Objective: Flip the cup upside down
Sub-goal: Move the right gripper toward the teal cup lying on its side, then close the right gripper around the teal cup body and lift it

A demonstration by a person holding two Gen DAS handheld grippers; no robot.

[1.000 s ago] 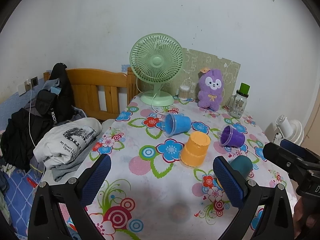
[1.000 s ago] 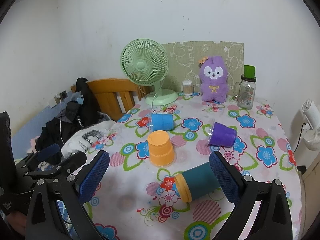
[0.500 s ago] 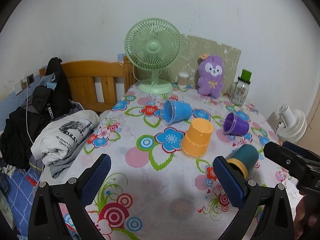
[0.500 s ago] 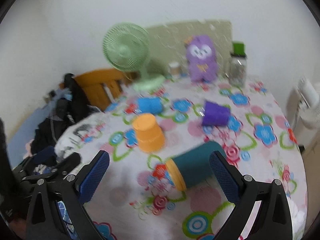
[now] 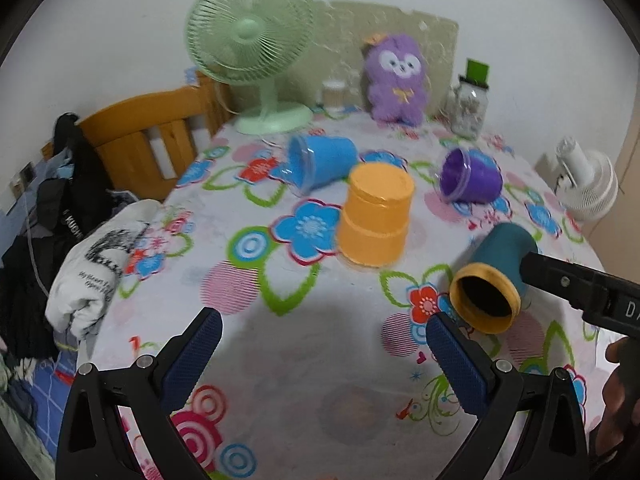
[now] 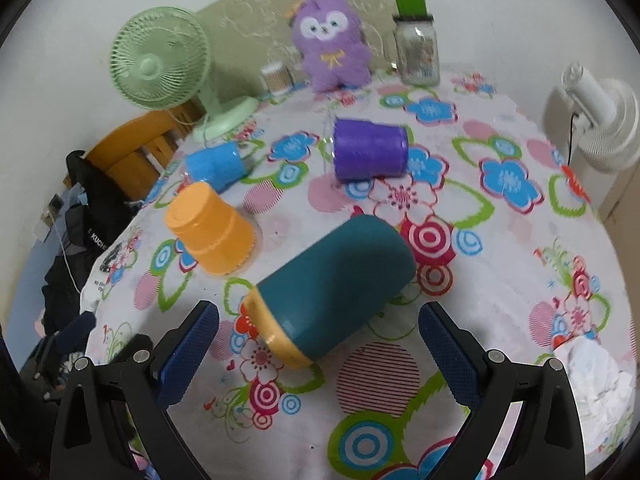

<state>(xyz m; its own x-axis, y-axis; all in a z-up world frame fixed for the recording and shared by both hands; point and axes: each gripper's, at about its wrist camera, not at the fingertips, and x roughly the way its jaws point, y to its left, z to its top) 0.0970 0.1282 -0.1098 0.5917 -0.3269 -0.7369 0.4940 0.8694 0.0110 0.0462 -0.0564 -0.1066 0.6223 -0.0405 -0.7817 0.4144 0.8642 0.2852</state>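
While the teal cup point(image 6: 332, 288) lies on its side on the flowered surface point(image 6: 500, 308), the step in hand looks like the approach for a grasp, and the right hand-held gripper point(image 6: 318, 340) is best placed: its blue pads are spread wide and empty, one on each side of the cup, neither touching. To do it well, I would bring the pads down around the teal body rather than the rim, close firmly since a round wall can roll away, then lift and turn until the mouth faces down. The left hand-held gripper point(image 5: 320, 346) is likewise released and holds nothing, hovering just beside the cup's open end.

The cup has a dark teal body with a rounded closed end and a yellow-orange rim band point(image 5: 485, 303) around a dark hollow. It rests near the surface's front edge, with an orange cup point(image 6: 210, 228) standing mouth-down nearby and a purple cup point(image 6: 370, 154) and a blue cup point(image 6: 214, 166) on their sides farther back.
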